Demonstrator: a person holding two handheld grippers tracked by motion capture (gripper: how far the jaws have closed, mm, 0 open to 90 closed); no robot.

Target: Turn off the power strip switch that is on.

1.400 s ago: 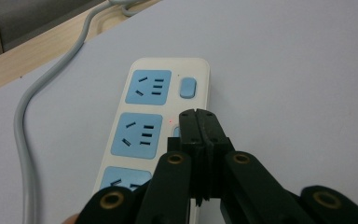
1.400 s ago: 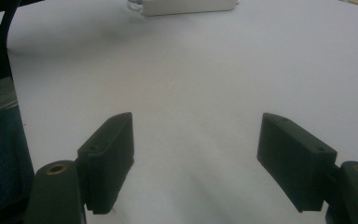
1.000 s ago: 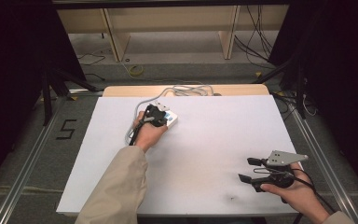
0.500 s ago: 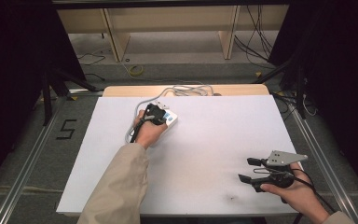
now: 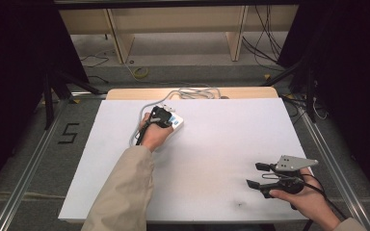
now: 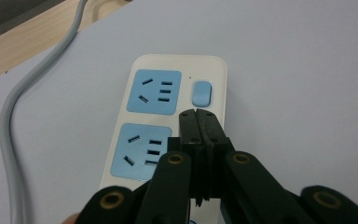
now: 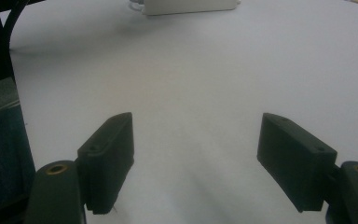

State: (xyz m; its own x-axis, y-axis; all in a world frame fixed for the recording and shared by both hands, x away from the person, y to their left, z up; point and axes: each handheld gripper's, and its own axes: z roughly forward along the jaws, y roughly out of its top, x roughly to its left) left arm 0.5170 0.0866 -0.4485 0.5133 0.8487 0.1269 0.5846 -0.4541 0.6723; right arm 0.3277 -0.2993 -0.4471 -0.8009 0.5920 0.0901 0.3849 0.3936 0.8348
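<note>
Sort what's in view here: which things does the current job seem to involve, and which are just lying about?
Likely in the job:
- power strip, white with blue sockets
- its blue switch, just ahead of the shut left gripper
- its grey cord

Idle or background:
- right gripper, open over bare table
- wooden shelving and floor cables behind

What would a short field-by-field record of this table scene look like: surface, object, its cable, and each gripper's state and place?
Surface: white table
Object: white power strip, two blue sockets, a blue switch
Cable: grey cable leading off the table's far edge
Left gripper: jaws closed together, tips over the strip just short of the switch
Right gripper: jaws open, empty, near the table's front right corner
</note>
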